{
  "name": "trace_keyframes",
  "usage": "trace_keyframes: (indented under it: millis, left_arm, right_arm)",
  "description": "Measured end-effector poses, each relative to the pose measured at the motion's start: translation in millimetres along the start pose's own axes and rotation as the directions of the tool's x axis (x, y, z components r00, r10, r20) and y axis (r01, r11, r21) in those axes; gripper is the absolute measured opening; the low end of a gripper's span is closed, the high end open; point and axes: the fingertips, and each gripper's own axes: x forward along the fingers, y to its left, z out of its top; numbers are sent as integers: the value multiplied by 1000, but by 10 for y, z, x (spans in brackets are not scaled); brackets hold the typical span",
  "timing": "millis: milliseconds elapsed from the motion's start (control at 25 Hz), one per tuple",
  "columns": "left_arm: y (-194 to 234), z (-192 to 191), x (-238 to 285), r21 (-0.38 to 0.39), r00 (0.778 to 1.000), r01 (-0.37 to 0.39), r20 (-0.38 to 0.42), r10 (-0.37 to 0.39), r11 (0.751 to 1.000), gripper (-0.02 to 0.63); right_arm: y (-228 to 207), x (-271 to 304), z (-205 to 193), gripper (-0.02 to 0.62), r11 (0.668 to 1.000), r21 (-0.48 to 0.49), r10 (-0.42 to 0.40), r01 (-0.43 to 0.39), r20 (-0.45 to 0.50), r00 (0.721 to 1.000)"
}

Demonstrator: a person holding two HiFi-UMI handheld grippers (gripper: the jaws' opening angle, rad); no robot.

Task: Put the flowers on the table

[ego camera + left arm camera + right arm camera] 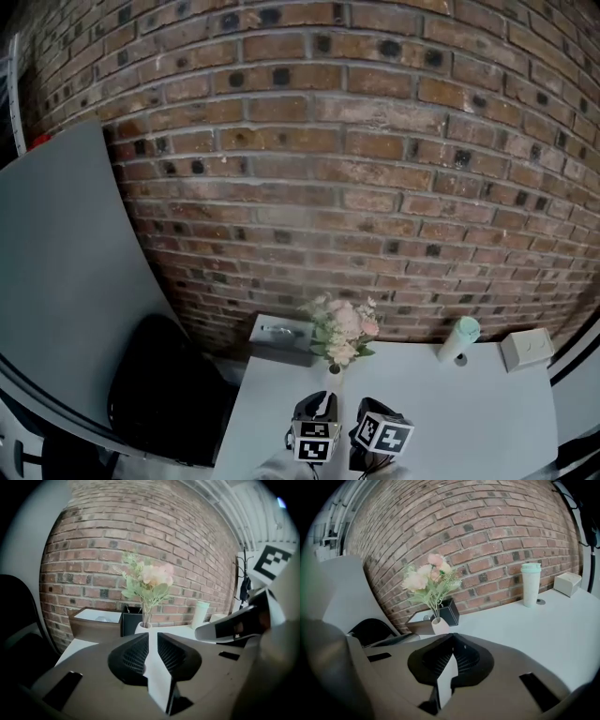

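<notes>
Flowers (342, 323): pale pink and cream blooms with green sprigs, upright in a small white vase (335, 368). The vase stands on the white table (469, 412), at its back left part, close to the far edge.

Just behind the vase: a brown tissue box (281, 339) with a white top, and beside it a small black box (449, 611). Whether either touches the vase cannot be told.

Left gripper (323, 405): on the near side of the vase, pointing at it, tips close but apart from it. Its own view shows the jaws drawn near each other with a narrow slit left between them. Only the white tabletop shows through the slit; nothing is pinched. The vase sits past the tips, in line with the gap.

Right gripper (370, 412): just beside the left one, on its right, low over the table. Its jaws are pressed together at the tips and hold nothing. From its view the vase lies ahead and a little left.

Further right along the back edge: a pale green tumbler (459, 337), upright, well apart from the flowers. Beyond it, a white box (527, 349) near the table's right corner.

Behind everything, a brick wall (356, 169). To the left, a grey panel (66, 281) and a black chair (159, 384) below it, beside the table.
</notes>
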Motion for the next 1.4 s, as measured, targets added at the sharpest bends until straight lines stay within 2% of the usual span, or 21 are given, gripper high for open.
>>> trace_keyframes:
  millis: [240,480,600,720,960,1280,1400]
  left_arm:
    - [-82,135,-487,49,999,39,18,-40,998,17]
    - [-282,130,-953,87,990,139,-17,-138,986,8]
    - [-362,206,-1177,71,982,189,-19,-188,979,8]
    - [-393,195,-1409,49,975,221,-22,-221,974,8]
    - [-406,47,-1692,71,978,207,-41,-204,976,8]
    - [-554,-194,-1788,-4,985,153,-75,-153,988,8]
    - [-629,-219,-1793,7,989,129,-75,-128,992,8]
  right_arm:
    - [189,-437,-66,23,999,-44,-9,11,29,1000]
    - [214,-977,-108,23,997,-30,-62,66,106,992]
    - [221,-1236,-126,25,995,-10,-97,100,151,984]
    - [241,-1468,-308,23,992,24,-127,125,166,978]
    - [268,-1736,-574,23,988,33,-151,148,149,977]
    - [315,-1887,-545,23,996,-40,-76,82,142,987]
    - [279,-1884,-593,24,996,-67,-48,56,115,992]
